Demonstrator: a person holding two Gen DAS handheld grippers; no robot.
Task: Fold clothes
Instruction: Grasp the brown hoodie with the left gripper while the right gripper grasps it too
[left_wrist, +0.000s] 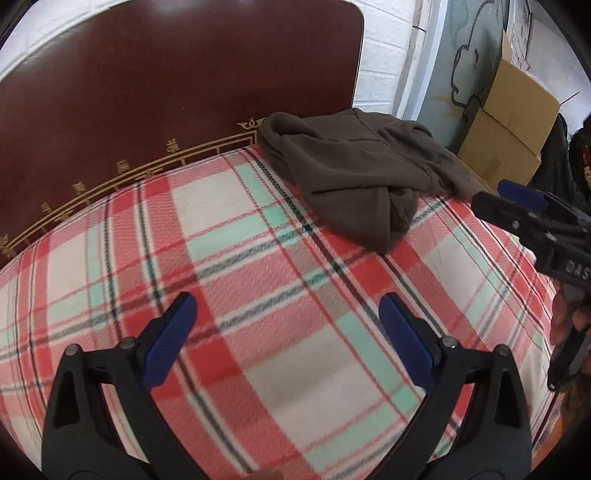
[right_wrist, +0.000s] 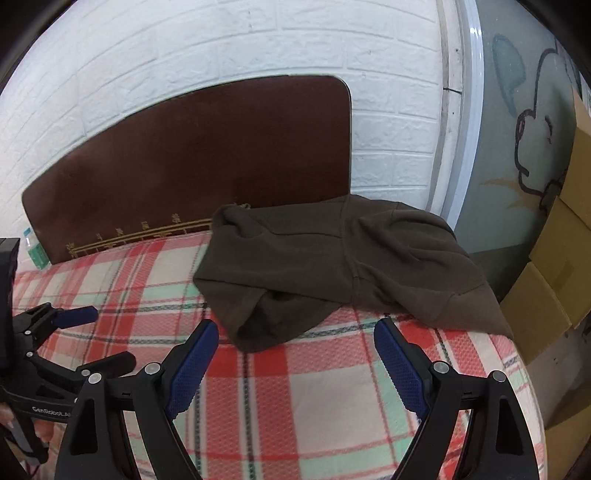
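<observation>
A dark brown garment (left_wrist: 354, 170) lies bunched in a loose heap at the far right corner of the plaid bed cover (left_wrist: 236, 266), by the headboard. It also shows in the right wrist view (right_wrist: 332, 266), its near fold just beyond my fingertips. My left gripper (left_wrist: 288, 306) is open and empty, low over the plaid cover, well short of the garment. My right gripper (right_wrist: 295, 332) is open and empty, just in front of the garment's near edge. The right gripper also shows at the right edge of the left wrist view (left_wrist: 524, 206).
A dark red headboard (left_wrist: 177, 92) with gold trim stands behind the bed against a white brick wall (right_wrist: 258, 44). Stacked cardboard boxes (left_wrist: 513, 122) sit beside the bed on the right. A small bottle (right_wrist: 33, 251) stands at the far left.
</observation>
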